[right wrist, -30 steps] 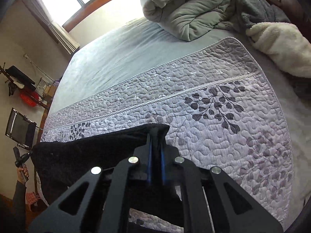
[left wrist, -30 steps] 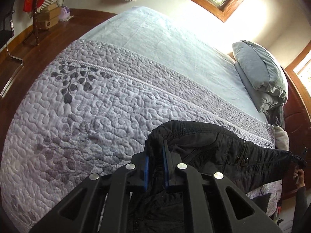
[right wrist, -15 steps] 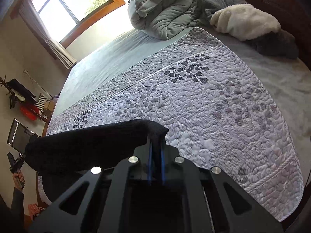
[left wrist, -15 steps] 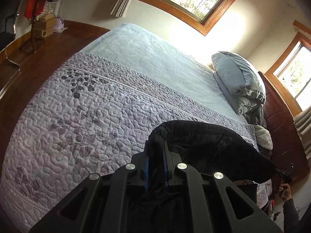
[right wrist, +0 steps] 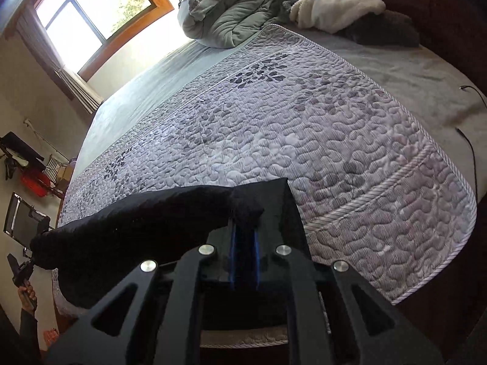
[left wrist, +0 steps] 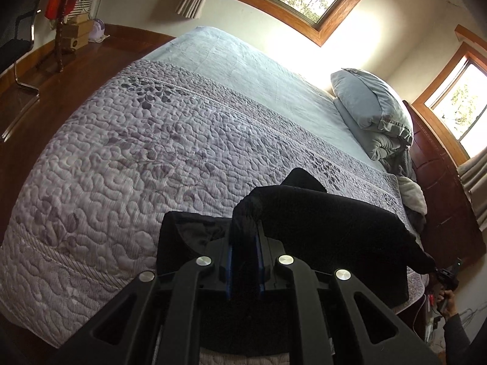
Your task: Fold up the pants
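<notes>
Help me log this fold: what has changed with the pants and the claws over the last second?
Both claws carried the black pants further in over the quilted bedspread, toward the pillows; more of the windows shows now. The fabric now hangs lower over the near edge. Unchanged: the left claw and right claw stay clamped on the fabric, which is stretched between them.

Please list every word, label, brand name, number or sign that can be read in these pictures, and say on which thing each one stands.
None can be read in either view.
The cardboard boxes by the far wall show marks too small and blurred to read.
The black pants, the quilt and the pillow show no writing.
</notes>
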A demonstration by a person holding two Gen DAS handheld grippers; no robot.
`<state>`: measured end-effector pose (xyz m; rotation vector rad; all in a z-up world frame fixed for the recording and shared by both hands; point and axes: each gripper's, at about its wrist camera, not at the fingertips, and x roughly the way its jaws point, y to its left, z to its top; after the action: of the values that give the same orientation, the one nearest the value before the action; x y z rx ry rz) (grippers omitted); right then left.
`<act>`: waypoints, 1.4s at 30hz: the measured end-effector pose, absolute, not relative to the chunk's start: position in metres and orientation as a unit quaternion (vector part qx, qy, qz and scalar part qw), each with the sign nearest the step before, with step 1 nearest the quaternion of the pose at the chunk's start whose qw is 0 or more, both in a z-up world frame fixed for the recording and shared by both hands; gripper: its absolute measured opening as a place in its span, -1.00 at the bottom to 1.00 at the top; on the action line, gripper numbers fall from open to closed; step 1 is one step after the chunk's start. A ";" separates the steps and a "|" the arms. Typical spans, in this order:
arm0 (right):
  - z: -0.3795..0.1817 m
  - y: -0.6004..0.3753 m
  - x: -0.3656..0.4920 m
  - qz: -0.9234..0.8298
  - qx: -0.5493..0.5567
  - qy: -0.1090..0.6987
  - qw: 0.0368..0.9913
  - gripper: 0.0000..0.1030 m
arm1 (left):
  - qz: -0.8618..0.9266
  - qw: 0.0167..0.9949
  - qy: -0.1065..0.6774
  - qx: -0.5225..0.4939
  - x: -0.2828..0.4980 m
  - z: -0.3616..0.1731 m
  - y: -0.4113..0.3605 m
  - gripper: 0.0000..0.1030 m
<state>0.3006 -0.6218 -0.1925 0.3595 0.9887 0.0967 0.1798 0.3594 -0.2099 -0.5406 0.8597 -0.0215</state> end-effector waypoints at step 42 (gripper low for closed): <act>-0.326 -0.646 0.234 -0.023 0.521 0.436 0.733 -0.46 | 0.090 0.781 0.468 -0.403 0.133 -0.308 0.351 -0.60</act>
<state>0.2338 -0.6461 -0.3259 1.1466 0.9579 -0.0512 0.1325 0.3511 -0.3078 -0.8713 1.0102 0.1954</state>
